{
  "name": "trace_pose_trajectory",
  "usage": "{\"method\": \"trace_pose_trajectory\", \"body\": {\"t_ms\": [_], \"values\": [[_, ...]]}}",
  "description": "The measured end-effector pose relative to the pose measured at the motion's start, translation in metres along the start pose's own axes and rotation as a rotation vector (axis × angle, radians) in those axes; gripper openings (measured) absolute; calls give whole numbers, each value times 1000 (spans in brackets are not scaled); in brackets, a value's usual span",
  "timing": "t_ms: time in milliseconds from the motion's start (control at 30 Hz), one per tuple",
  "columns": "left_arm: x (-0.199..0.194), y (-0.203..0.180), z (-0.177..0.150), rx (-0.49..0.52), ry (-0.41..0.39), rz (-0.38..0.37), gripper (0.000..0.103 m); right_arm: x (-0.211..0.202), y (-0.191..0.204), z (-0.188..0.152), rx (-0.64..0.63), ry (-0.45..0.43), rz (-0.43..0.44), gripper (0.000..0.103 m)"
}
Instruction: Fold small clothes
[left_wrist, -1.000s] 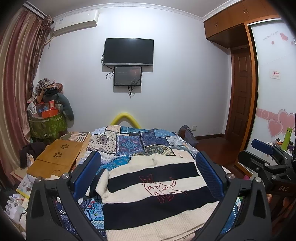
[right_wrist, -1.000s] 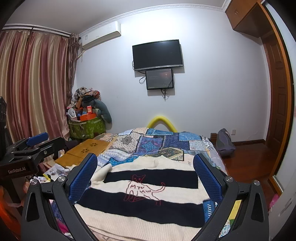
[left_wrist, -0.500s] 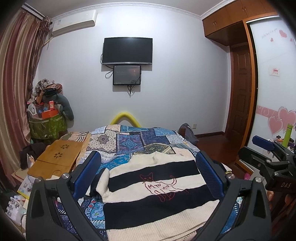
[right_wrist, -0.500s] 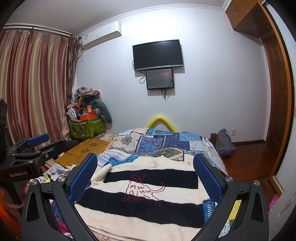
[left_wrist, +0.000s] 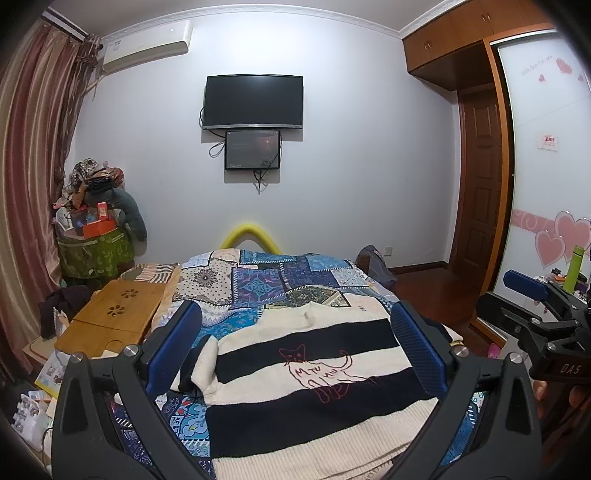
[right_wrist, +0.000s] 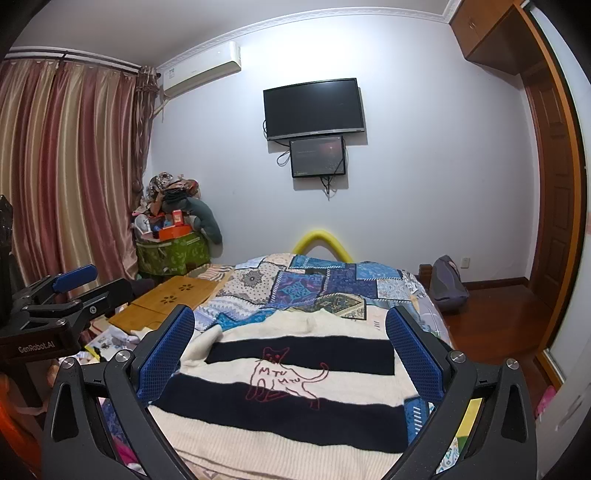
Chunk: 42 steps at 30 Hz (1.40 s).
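We see a cream and black striped sweater (left_wrist: 306, 373) lying flat on the patchwork bedspread (left_wrist: 280, 284) of the bed, its front facing up with a red outline of a cat (left_wrist: 321, 373) stitched across the middle stripes and its neckline toward the far wall. The sweater's sleeve on the left side is bunched against the body near the left gripper's blue pad. We hold the left gripper (left_wrist: 297, 350) above the near end of the sweater with its 2 fingers spread wide and nothing between them, and the right gripper (right_wrist: 290, 354) hovers beside it in the same way, fingers wide apart and empty. In the left wrist view the right gripper appears at the right edge, and in the right wrist view the left gripper shows at the left edge, so the 2 tools sit side by side in front of the bed. Left of the bed a bamboo lap table (left_wrist: 110, 321) rests near a green basket (left_wrist: 94, 251) piled with clutter, striped curtains (right_wrist: 66, 177) hang beyond it, and a dark television (left_wrist: 254, 101) is mounted on the wall above a smaller screen (left_wrist: 252, 150)
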<state>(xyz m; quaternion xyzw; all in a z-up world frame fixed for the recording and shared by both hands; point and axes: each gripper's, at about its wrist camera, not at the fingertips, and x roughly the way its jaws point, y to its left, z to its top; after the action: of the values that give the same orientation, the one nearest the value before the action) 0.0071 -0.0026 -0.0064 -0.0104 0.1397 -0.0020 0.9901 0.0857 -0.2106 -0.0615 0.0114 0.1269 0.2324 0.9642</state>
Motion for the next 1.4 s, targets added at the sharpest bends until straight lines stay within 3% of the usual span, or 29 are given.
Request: {"method": "trace_pose_trajectory", "body": {"t_ms": [1067,1233,1400], "values": [[13,9,-5,-24,23,11,103,9,0,1,0,24,6,103],[30,24,-10,-52,50,31,103,29,-2,-1,7,57,19,103],[68,55,-24,-98,159,74,103,61,-8,-9,14,109,23,103]]}}
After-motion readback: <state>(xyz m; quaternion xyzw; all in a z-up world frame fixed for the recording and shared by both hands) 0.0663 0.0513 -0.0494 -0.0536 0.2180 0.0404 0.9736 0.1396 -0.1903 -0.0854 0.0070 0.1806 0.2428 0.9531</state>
